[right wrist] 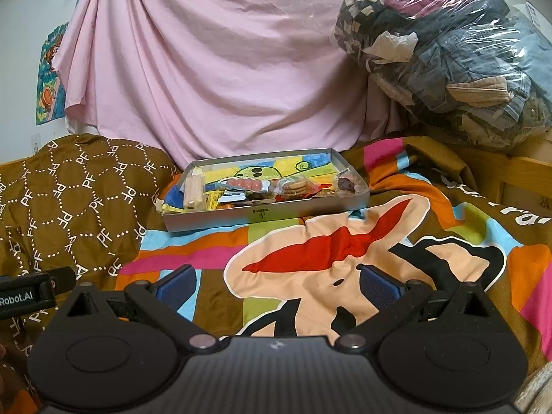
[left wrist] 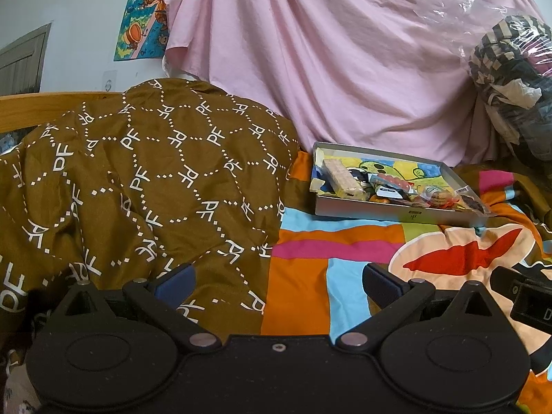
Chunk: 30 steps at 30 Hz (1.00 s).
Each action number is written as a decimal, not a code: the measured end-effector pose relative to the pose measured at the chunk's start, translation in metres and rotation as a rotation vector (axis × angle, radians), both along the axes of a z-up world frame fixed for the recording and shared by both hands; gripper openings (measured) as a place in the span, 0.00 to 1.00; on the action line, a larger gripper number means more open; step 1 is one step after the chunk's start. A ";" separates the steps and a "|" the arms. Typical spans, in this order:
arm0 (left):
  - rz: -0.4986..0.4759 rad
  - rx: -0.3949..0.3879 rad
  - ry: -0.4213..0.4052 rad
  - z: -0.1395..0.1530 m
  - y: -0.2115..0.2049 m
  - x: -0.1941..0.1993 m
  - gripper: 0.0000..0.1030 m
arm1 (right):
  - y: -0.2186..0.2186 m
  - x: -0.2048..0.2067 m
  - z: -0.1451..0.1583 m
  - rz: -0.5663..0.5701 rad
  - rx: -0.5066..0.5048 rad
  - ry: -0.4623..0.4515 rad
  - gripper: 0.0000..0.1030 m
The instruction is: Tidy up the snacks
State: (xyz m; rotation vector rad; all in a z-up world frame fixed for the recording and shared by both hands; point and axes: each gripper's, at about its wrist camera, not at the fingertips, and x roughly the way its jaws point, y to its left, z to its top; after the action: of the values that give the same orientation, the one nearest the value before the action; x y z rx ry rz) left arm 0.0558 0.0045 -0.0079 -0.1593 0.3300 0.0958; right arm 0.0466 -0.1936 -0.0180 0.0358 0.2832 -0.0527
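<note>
On the bed, toward its far edge beneath the draped pink sheet (right wrist: 207,79), sits a shallow grey box (right wrist: 265,212) holding the snacks: a wafer pack (right wrist: 193,191) at its left end, a sleeve of round biscuits (right wrist: 296,186) right of centre, and other small wrapped items. Left hand-held gripper (left wrist: 277,281): fingers spread wide, holding nothing, above the seam between the brown quilt (left wrist: 138,179) and the multicoloured bedspread (left wrist: 345,241). Right hand-held gripper (right wrist: 277,284): likewise wide apart, empty, over the bedspread, well short of the box.
</note>
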 end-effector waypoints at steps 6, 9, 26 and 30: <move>0.001 0.000 0.001 0.000 0.000 0.000 0.99 | -0.001 0.000 -0.001 0.001 0.000 0.004 1.00; 0.000 0.000 0.002 0.000 0.000 0.000 0.99 | -0.001 0.001 -0.001 0.001 0.001 0.006 1.00; 0.005 -0.004 0.009 -0.002 0.001 0.000 0.99 | -0.002 0.002 -0.002 0.002 0.002 0.011 1.00; 0.002 -0.006 0.012 -0.003 0.002 0.000 0.99 | -0.002 0.002 -0.002 0.002 0.002 0.012 1.00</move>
State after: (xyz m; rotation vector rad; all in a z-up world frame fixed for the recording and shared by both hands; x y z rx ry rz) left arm 0.0560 0.0061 -0.0111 -0.1653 0.3421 0.0976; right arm 0.0484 -0.1952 -0.0200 0.0371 0.2950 -0.0507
